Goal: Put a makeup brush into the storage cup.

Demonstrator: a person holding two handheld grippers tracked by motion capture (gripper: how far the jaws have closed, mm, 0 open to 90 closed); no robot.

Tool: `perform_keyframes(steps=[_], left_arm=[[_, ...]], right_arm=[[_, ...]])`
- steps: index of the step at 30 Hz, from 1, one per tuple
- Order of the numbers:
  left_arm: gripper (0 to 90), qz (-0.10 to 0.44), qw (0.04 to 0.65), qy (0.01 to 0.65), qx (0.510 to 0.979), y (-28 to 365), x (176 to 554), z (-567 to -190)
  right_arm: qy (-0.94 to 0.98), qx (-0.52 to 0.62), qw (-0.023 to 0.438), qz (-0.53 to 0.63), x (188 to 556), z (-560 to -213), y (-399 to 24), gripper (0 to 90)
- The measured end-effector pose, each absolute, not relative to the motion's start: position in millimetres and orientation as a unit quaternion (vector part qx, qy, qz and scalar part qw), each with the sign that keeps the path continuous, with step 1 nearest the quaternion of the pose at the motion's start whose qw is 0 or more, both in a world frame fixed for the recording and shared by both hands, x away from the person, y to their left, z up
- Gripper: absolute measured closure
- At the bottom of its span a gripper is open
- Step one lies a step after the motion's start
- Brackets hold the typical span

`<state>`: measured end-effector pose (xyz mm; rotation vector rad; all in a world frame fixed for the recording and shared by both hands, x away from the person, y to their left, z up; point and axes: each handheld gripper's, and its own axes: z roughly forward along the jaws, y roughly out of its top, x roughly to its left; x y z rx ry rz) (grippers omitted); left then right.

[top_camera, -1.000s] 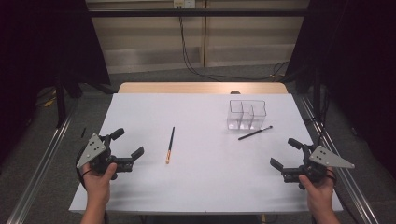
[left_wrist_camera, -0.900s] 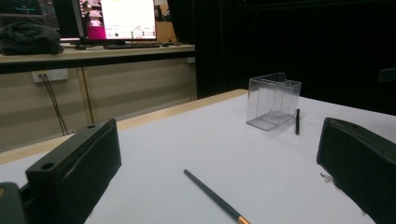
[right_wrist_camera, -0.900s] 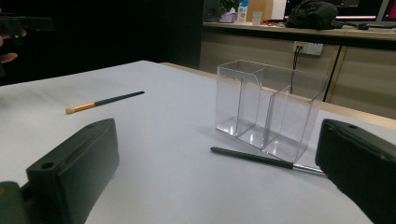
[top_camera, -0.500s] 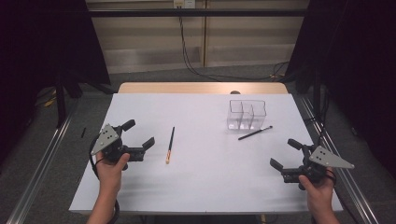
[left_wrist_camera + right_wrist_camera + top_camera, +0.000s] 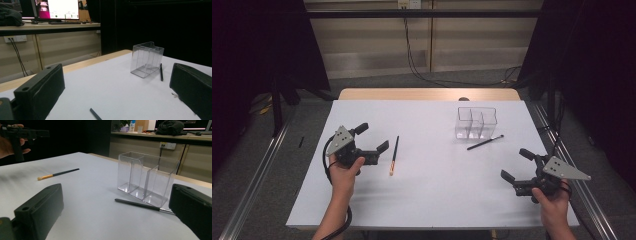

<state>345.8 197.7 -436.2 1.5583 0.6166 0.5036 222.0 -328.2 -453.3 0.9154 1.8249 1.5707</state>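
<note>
A slim brush with a black handle and an orange end [image 5: 394, 155] lies on the white table left of centre. Just left of it, my left gripper [image 5: 373, 137] hangs open above the table, jaws pointing toward it; its dark tip [image 5: 95, 114] shows low between the jaws. A clear three-compartment organizer [image 5: 476, 122] stands upright at the back right, and a black brush [image 5: 485, 142] lies right in front of it. Near the front right edge my right gripper [image 5: 517, 165] is open and holds nothing. It faces the organizer [image 5: 147, 178] and the black brush [image 5: 142, 205].
The white sheet [image 5: 432, 200] covers the table, with a wooden strip [image 5: 427, 94] at the far edge. Metal rails [image 5: 257, 170] run along both sides. Black curtains flank the space, and cables [image 5: 417, 55] hang down the back wall.
My left gripper has risen and moved forward and right, toward the orange-ended brush. The right gripper and all objects stay where they were.
</note>
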Motion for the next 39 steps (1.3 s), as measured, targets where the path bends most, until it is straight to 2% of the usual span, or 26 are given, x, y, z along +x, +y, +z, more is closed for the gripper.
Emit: perform_keyframes(steps=[10, 26, 39], left_arm=[[0.0, 0.225, 0.641, 0.270, 0.683, 184.7, 352.8, -435.4], [0.0, 0.221, 0.623, 0.285, 0.694, 179.9, 355.4, -432.6], [0.0, 0.200, 0.552, 0.313, 0.747, 154.2, 371.8, -432.5]], right_arm=[[0.673, 0.341, 0.289, 0.589, 223.2, -448.1, -331.5, 0.0], [0.680, 0.329, 0.277, 0.594, 234.0, -447.6, -321.0, 0.0], [0.680, 0.324, 0.279, 0.596, 234.0, -446.9, -321.1, 0.0]])
